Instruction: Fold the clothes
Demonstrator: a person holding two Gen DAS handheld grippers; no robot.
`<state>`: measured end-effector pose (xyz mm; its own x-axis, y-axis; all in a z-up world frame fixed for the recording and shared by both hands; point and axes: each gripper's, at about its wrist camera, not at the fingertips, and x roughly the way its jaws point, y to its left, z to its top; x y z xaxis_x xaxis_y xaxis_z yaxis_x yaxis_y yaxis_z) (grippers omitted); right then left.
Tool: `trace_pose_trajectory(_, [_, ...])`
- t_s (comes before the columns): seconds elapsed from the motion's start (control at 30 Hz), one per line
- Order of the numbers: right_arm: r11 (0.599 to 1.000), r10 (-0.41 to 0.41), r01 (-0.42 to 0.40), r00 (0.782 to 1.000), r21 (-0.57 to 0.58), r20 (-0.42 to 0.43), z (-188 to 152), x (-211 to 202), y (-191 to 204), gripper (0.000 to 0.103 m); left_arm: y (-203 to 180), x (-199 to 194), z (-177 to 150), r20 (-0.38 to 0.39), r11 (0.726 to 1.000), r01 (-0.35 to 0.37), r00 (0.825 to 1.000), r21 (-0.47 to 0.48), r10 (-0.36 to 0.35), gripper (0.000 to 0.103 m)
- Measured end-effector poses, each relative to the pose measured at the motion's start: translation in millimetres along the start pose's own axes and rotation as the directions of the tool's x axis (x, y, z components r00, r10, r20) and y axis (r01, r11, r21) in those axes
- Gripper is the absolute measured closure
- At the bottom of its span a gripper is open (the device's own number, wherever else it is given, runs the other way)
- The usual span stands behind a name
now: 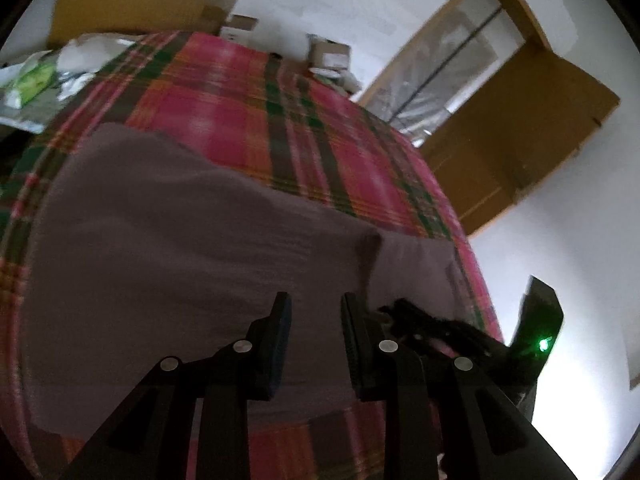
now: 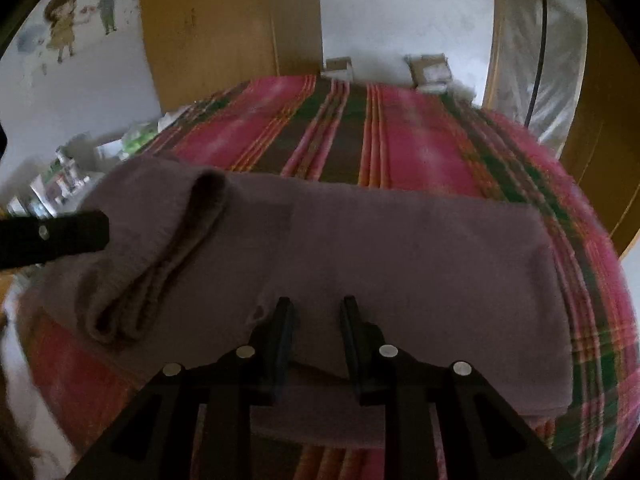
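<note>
A mauve garment (image 2: 400, 264) lies spread across a plaid-covered bed (image 2: 420, 140), one sleeve (image 2: 168, 256) already turned in — the body, by the look of it, is yet to be folded. Both the left tongs (image 1: 316, 304) and right tongs (image 2: 316, 308) hover over its near edge, parted and empty. The frames are dim and blurred — its near hem is masked by the tongs.

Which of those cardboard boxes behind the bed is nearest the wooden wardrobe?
In the right wrist view, the left cardboard box. It sits right beside the wardrobe; the other box lies further right.
</note>
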<state>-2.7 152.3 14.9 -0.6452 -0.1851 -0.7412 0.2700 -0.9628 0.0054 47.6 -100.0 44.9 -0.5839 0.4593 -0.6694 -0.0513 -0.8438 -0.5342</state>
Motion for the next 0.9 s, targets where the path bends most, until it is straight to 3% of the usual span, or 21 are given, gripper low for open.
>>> trace_pose_trajectory(0.13, [1.000, -0.003, 0.003, 1.000, 0.006, -0.002, 8, -7, 8, 0.078, 28, -14, 6, 0.045, 0.997, -0.042, 0.998, -0.060, 0.045, 0.077])
trace_pose_trajectory(0.3, [0.992, 0.124, -0.121, 0.989, -0.042, 0.084, 15, -28, 31, 0.076, 67, -36, 15, 0.089, 0.987, -0.109, 0.989, -0.116, 0.120, 0.077])
trace_pose_trajectory(0.47, [0.964, 0.229, -0.212, 0.969, -0.161, 0.095, 17, -32, 81, 0.067, 103, -49, 16, 0.106, 0.970, -0.144, 0.980, -0.195, 0.167, 0.077])
trace_pose_trajectory(0.73, [0.876, 0.398, -0.380, 0.917, -0.297, 0.002, 14, -20, 170, 0.052, 137, -58, 15, 0.078, 0.955, -0.181, 0.976, -0.235, 0.205, 0.077])
trace_pose_trajectory(0.9, [0.824, 0.446, -0.434, 0.893, -0.365, -0.057, 6, -12, 210, 0.049, 150, -64, 14, 0.068, 0.951, -0.187, 0.976, -0.248, 0.209, 0.077])
